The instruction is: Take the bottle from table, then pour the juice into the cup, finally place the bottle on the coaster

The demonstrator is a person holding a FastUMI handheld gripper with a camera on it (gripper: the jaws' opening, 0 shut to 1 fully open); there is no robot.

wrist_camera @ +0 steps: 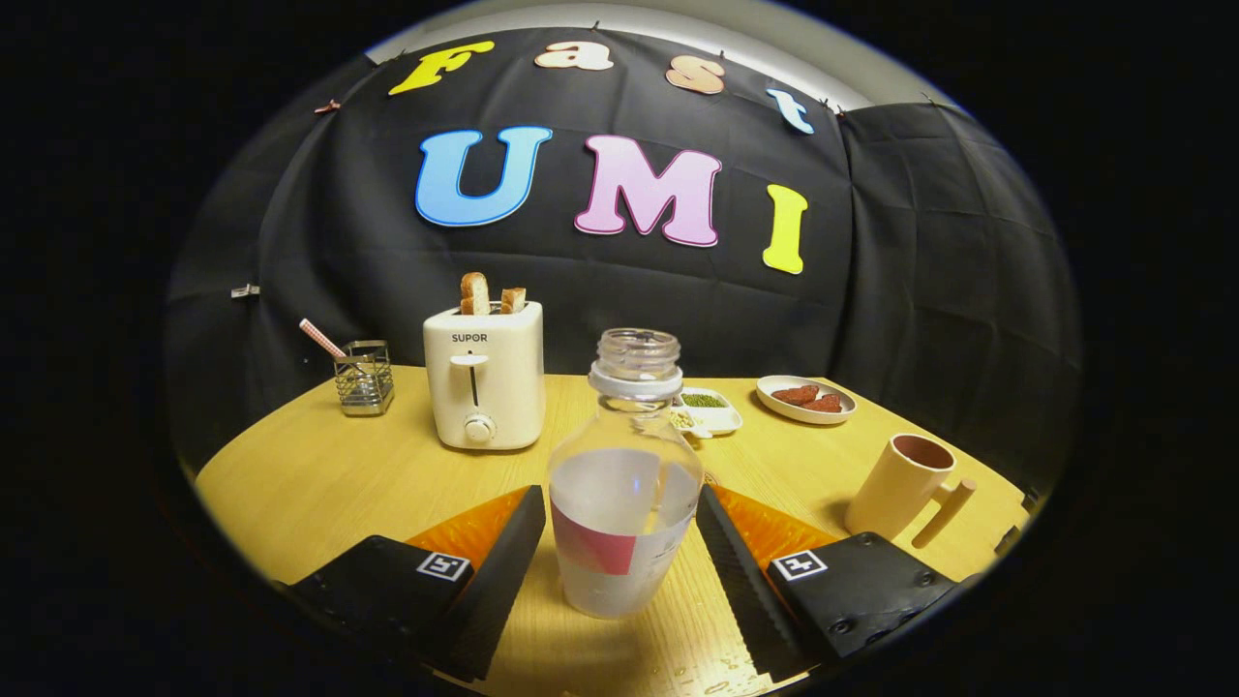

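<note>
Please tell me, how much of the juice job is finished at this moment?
Nothing looks done: the bottle stands uncapped on the table, liquid inside. In hand: the gripper has open jaws around it, seemingly not yet pressing. Left: grasp, pour into the cup, place on a coaster.

hand-held gripper fingers apart, level

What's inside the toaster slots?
Two toast slices stick up from the toaster; their lower parts are hidden inside. The fingers flank the bottle, not pressing.
</note>
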